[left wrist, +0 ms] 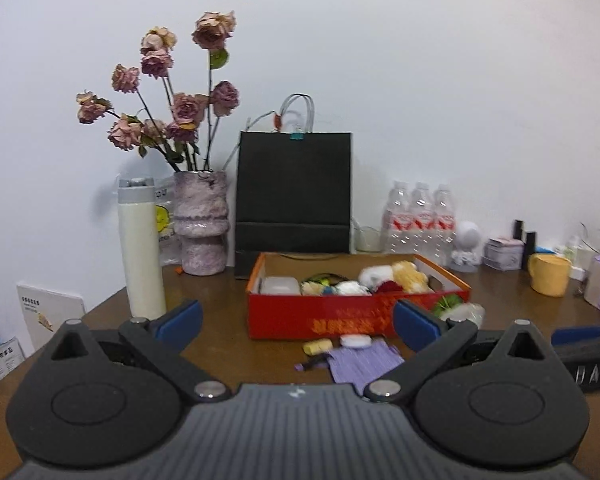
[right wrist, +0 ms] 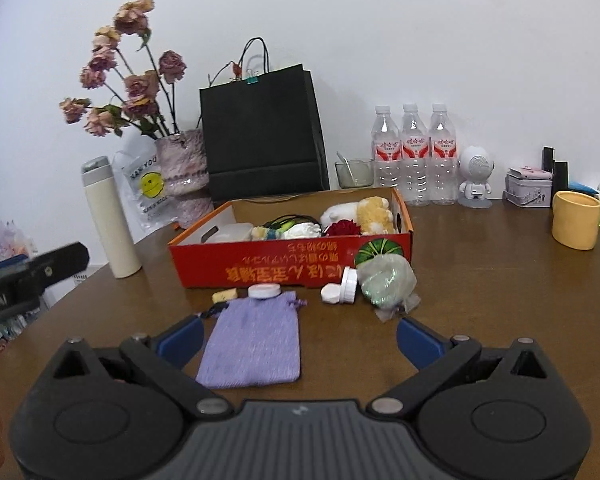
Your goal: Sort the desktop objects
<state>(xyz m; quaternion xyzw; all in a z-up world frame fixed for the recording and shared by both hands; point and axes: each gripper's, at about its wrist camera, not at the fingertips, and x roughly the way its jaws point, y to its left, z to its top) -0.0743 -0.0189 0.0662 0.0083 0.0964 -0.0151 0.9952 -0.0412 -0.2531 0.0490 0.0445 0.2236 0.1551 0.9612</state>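
Right gripper spread wide, empty, hovering over purple pouch, likely lining up grab. Left gripper likewise spread, idle. Red box just beyond, part-filled; white jar, crumpled bag loose beside.

A brown wooden table is carrying a red box centrally, a purple pouch nearer, a yellow mug far right.

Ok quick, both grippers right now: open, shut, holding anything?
Left gripper: open, holding nothing, above the table before the red box.
Right gripper: open, holding nothing, over the purple pouch.
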